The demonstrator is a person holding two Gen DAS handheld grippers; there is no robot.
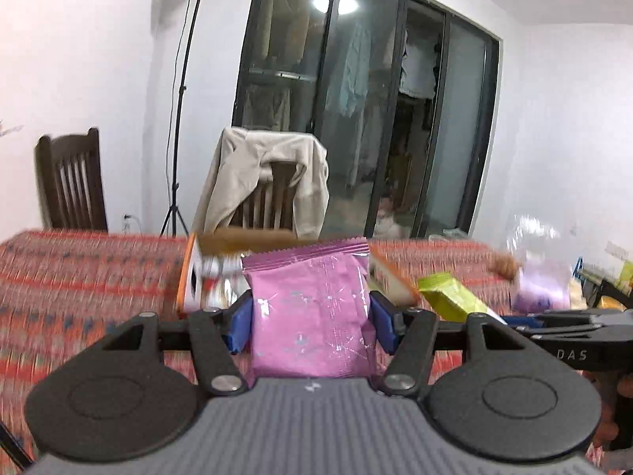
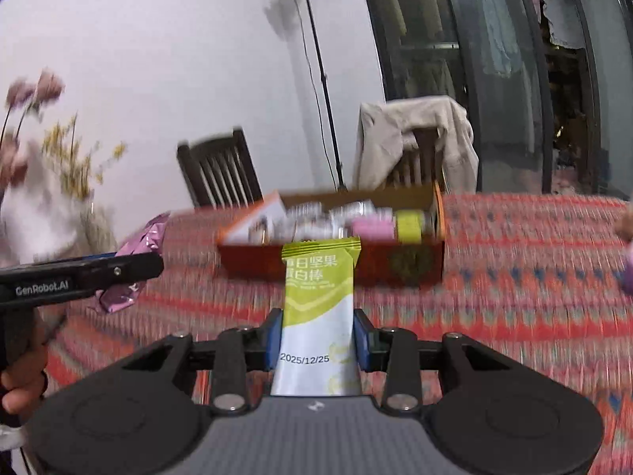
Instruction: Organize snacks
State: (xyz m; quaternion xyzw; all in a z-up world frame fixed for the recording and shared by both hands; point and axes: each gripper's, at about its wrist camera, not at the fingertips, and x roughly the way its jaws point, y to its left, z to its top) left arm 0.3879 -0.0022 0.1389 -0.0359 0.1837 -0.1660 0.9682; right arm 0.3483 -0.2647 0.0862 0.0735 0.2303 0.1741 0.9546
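Two grippers: each one holds one snack packet above the bench.
Left gripper [image 1: 311,322]: its jaws pinch a pink foil snack packet with a crimped top edge [image 1: 312,308]; the blue pads press on both sides of the packet.
Right gripper [image 2: 318,336]: its jaws pinch a narrow green and white snack bar wrapper with a printed date [image 2: 318,312], which stands upright between the blue pads.
Hand: a hand [image 2: 18,390] grips the handle of the left gripper, at the left edge of the right wrist view.
Bench: covered with a red patterned woven cloth [image 2: 514,277], blurred in both views.
Snack box: an open orange cardboard box [image 2: 336,265] lies on the cloth behind both packets; inside are small packets, one pink and one green at its right end.
Chairs: a dark wooden chair with a beige garment over its back [image 1: 269,182] stands behind the bench, and a second dark wooden chair [image 1: 71,182] is to the left.
Far: a lamp on a thin black tripod stand [image 1: 182,118] and dark glass sliding doors [image 1: 364,111].
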